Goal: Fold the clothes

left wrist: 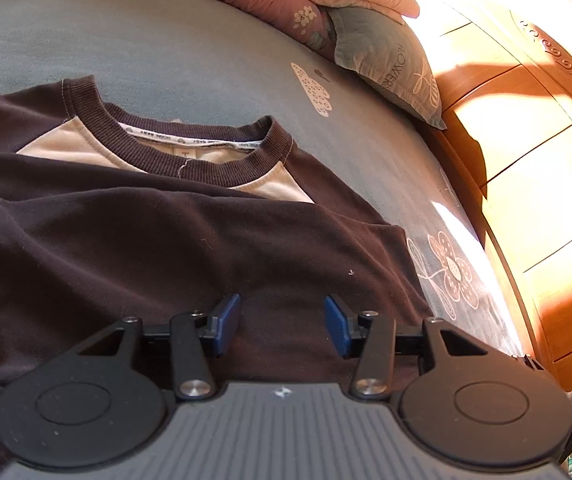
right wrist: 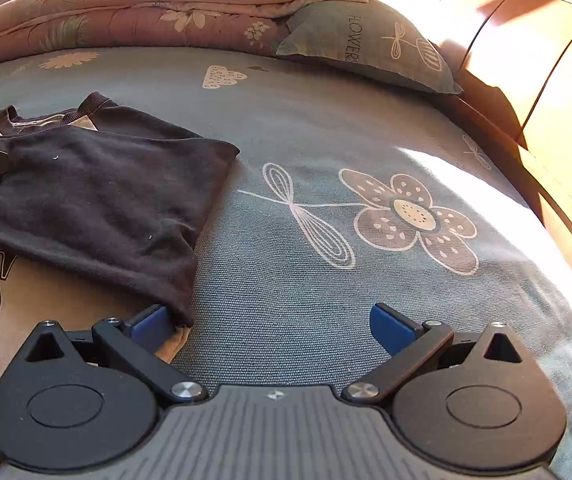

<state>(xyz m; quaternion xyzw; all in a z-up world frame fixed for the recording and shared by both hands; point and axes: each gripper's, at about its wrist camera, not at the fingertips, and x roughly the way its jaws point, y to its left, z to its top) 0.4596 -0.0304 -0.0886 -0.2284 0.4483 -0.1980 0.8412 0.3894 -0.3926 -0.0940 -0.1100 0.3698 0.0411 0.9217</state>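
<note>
Fingers of the left gripper [left wrist: 282, 326] stand partly apart over the dark folded sleeve of the sweatshirt [left wrist: 157, 240], with cloth showing beneath the gap and nothing pinched between the blue pads [left wrist: 227, 322]. Just beyond them the sweatshirt's ribbed collar [left wrist: 205, 160] lies open toward the far side of the bed, a cream panel on either side of it.

The right gripper [right wrist: 271, 326] has its jaws spread wide and empty; its left pad [right wrist: 151, 322] sits against the corner of the folded dark sleeve, where that corner meets the cream body of the garment, and its right pad is over bare bedsheet [right wrist: 326, 128]. Whether the pad presses the cloth cannot be told.

Past the sweatshirt the grey-blue sheet, printed with flowers, runs to a grey pillow [right wrist: 366, 44] and a folded pink quilt [right wrist: 173, 4]. A wooden headboard [left wrist: 526, 152], sunlit, borders the bed on the right.
</note>
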